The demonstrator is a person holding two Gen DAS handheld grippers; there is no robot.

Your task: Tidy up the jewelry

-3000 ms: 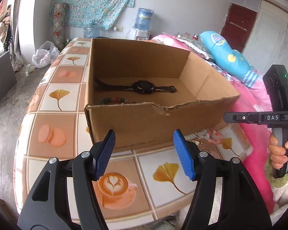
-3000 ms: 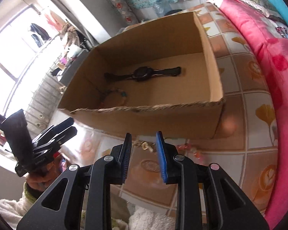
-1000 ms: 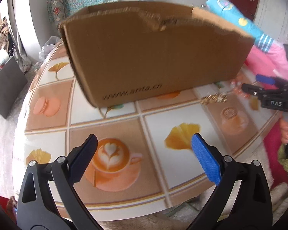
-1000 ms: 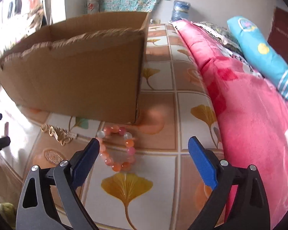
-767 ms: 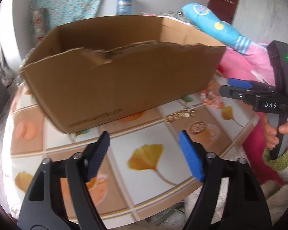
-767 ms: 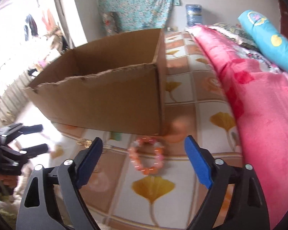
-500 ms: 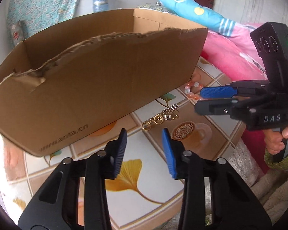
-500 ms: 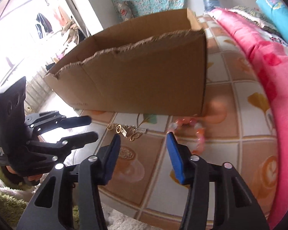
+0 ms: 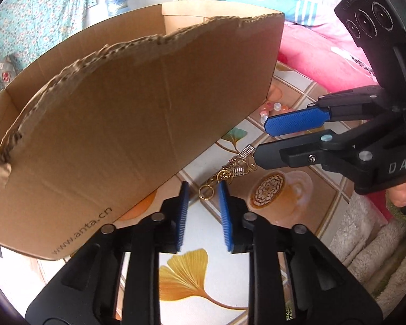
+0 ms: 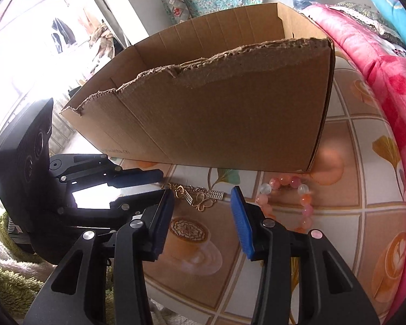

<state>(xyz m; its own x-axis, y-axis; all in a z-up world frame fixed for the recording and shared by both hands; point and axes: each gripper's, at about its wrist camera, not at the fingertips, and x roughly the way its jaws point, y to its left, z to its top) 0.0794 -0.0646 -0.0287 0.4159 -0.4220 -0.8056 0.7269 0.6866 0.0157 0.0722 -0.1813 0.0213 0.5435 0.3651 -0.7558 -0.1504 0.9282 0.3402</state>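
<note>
Gold links catch the light where the thin gold chain bracelet [image 9: 231,172] lies on the tiled tabletop printed with ginkgo leaves and coffee cups [image 9: 192,265], just in front of the tall brown cardboard box with a torn top edge [image 9: 138,124]. We hold our left gripper [image 9: 203,197] low over the near end of the chain, its blue pads a narrow gap apart with the end ring between them; they are not yet closed on it. Our right gripper [image 10: 201,205] comes in from the other side, its fingers spread wider on either side of the chain's far end, also not pinching anything. In the right wrist view, a pink and orange beaded bracelet [image 10: 289,200] rests on the table just beside the chain, near the box's corner. A pink floral blanket [image 10: 387,62] borders the table.
</note>
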